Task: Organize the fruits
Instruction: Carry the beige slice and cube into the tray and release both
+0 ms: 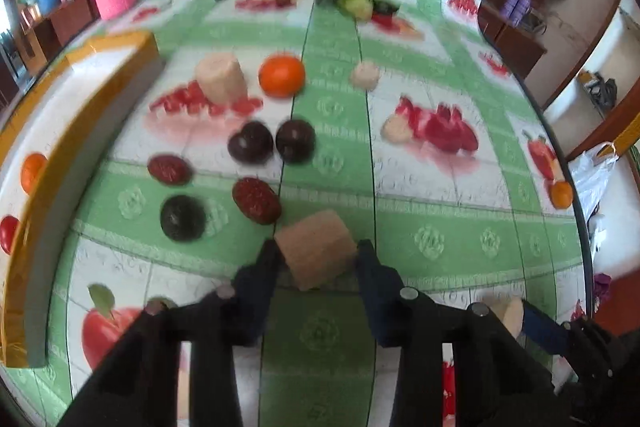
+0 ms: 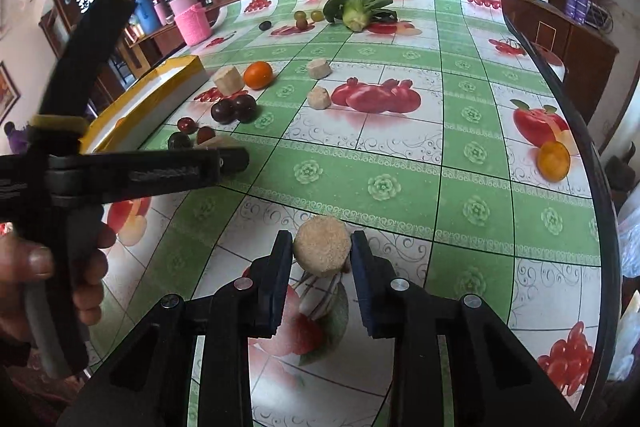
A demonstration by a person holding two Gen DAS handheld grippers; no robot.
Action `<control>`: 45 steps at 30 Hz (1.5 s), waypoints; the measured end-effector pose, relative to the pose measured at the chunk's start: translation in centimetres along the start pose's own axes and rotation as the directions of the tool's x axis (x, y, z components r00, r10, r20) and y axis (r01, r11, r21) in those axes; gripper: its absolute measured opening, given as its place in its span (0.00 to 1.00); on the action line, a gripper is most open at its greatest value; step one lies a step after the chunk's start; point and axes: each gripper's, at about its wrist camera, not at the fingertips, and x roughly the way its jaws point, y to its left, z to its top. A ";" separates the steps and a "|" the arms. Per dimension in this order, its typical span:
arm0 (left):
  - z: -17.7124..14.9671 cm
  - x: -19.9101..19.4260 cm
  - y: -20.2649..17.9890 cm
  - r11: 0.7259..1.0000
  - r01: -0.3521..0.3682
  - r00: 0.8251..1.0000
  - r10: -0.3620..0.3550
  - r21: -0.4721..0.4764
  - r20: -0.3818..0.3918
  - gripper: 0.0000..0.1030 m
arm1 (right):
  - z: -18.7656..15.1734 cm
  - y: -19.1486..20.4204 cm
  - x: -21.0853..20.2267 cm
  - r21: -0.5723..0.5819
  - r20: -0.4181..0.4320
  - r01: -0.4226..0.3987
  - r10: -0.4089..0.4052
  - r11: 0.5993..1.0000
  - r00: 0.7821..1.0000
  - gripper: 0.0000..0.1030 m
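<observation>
Gripping beige chunks: left gripper (image 1: 316, 259) chunk (image 1: 316, 249) tilted; right gripper (image 2: 321, 251) chunk's (image 2: 322, 245) round end faces cam.

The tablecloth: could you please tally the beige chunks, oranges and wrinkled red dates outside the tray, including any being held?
beige chunks: 5
oranges: 2
red dates: 2
Total: 9
</observation>
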 end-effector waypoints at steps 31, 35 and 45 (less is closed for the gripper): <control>-4.5 -10.7 11.1 0.991 0.132 0.982 -0.132 0.014 0.134 0.40 | 2.3 8.6 1.3 -0.100 -0.011 -0.035 0.034 0.994 0.999 0.28; -4.4 -11.7 14.1 0.993 0.113 0.981 -0.107 -0.028 0.159 0.40 | 3.7 11.0 2.0 -0.119 -0.012 -0.067 0.066 0.991 0.998 0.28; -3.2 -13.2 22.5 0.991 -0.004 0.977 0.032 -0.131 0.212 0.40 | 8.7 17.6 3.8 -0.193 0.000 -0.144 0.146 0.971 0.989 0.28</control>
